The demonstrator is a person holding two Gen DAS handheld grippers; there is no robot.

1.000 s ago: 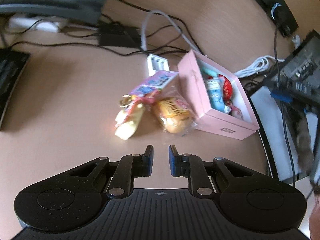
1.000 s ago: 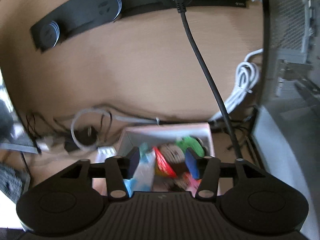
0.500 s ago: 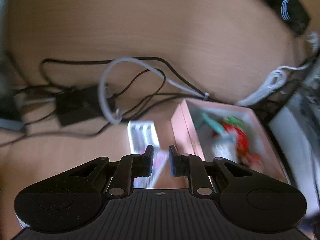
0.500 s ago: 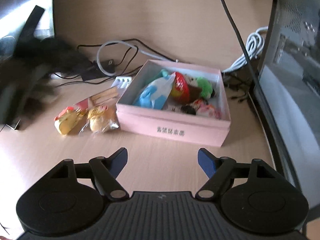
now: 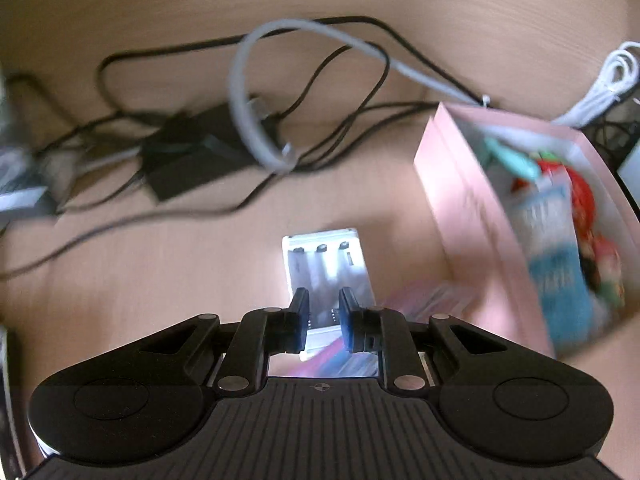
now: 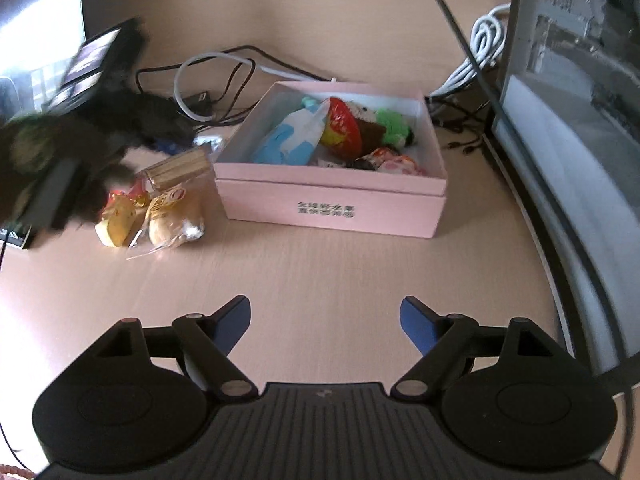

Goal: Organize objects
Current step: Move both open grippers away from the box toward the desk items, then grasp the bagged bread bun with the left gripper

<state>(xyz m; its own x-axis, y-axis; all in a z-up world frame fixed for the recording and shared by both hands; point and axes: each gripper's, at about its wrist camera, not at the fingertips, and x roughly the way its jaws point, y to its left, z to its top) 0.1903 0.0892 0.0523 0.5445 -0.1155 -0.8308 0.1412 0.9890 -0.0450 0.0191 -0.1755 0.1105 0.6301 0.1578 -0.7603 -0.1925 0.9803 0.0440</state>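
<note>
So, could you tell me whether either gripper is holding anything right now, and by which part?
Nothing is held: the left gripper is nearly shut on air above the white case; the right gripper is opening, empty.

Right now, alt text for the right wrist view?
An open pink box of toys and snack packets sits mid-desk, with two wrapped snacks loose to its left. The right gripper hangs over bare desk, jaws opening, nothing between them.

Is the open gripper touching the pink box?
Apart. In the right wrist view, bare table shows between the right gripper and the pink box; its jaws are opening with nothing between them.
</note>
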